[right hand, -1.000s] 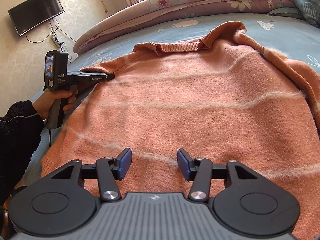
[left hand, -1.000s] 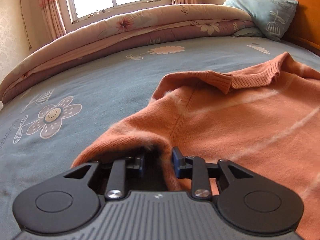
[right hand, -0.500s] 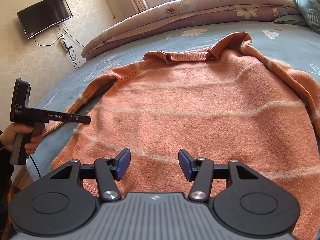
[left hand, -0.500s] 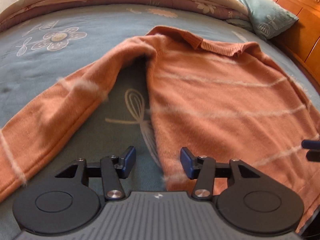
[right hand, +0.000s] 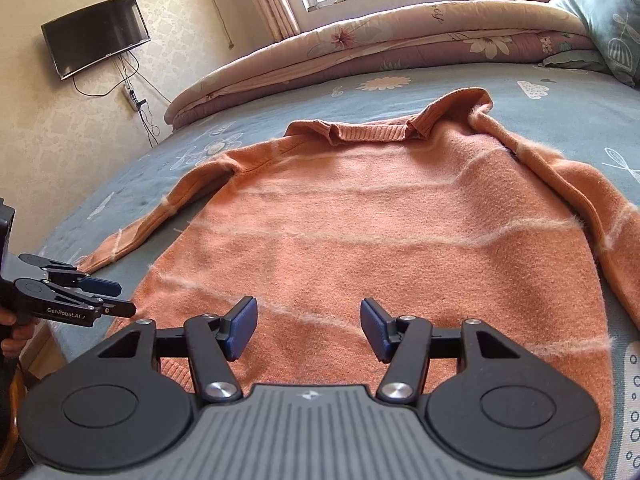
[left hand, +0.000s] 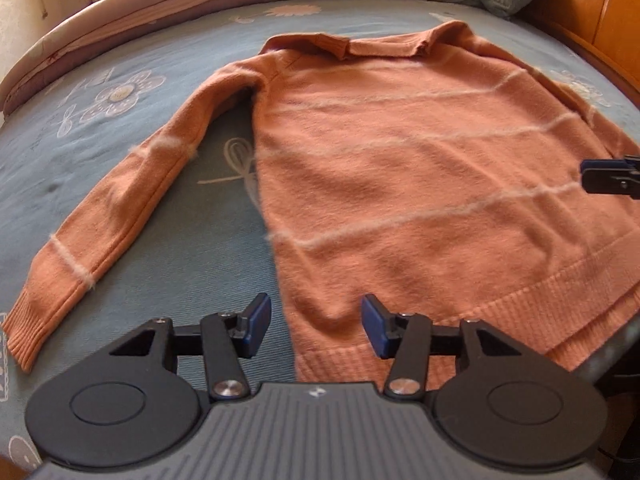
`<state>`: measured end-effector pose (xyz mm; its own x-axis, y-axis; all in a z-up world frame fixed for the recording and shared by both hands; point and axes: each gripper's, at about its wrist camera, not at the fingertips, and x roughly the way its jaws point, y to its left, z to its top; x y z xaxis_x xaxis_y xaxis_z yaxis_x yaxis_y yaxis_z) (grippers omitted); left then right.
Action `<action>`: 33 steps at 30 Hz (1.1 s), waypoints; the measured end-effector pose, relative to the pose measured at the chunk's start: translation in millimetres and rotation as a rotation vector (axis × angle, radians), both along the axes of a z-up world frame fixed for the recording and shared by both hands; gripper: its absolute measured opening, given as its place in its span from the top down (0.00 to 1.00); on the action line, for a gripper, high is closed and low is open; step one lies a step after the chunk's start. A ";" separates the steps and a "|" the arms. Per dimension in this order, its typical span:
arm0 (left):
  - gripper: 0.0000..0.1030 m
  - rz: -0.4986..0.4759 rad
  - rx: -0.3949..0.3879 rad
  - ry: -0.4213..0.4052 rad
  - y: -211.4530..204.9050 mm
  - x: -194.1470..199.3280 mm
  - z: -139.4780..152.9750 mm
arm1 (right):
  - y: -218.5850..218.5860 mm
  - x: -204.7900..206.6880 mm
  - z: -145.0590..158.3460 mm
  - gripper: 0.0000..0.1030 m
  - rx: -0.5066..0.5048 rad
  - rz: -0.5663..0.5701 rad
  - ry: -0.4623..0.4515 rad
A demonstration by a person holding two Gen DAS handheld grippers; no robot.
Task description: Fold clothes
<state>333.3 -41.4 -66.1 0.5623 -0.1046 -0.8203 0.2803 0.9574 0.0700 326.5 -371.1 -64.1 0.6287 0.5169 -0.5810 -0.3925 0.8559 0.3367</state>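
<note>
Left wrist view: bed (left hand: 188, 248) with blue flowered sheet fills the frame ahead of both claws. Orange sweater (left hand: 420, 168) lies flat on it, collar at the far end, hem just under the left claw (left hand: 316, 324), one sleeve (left hand: 112, 204) stretched out to that claw's left. Left claw has just been opening, nothing between its jaws. Right claw (right hand: 308, 328) also opening, empty, over the sweater's lower body.

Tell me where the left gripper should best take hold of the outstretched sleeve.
Probably the ribbed cuff of the sleeve, approached from its open end: it lies flat, clear of the sweater body. The left gripper is open and empty.
</note>
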 end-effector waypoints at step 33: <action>0.25 -0.027 -0.054 0.037 -58.4 0.1 -25.6 | -96.1 13.4 -33.5 0.37 -0.076 -0.338 0.154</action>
<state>333.4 -99.8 -91.7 0.5281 -0.1636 -0.8333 0.3071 0.9516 0.0078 339.9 -467.2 -97.6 0.6590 0.2470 -0.7105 -0.0332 0.9532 0.3005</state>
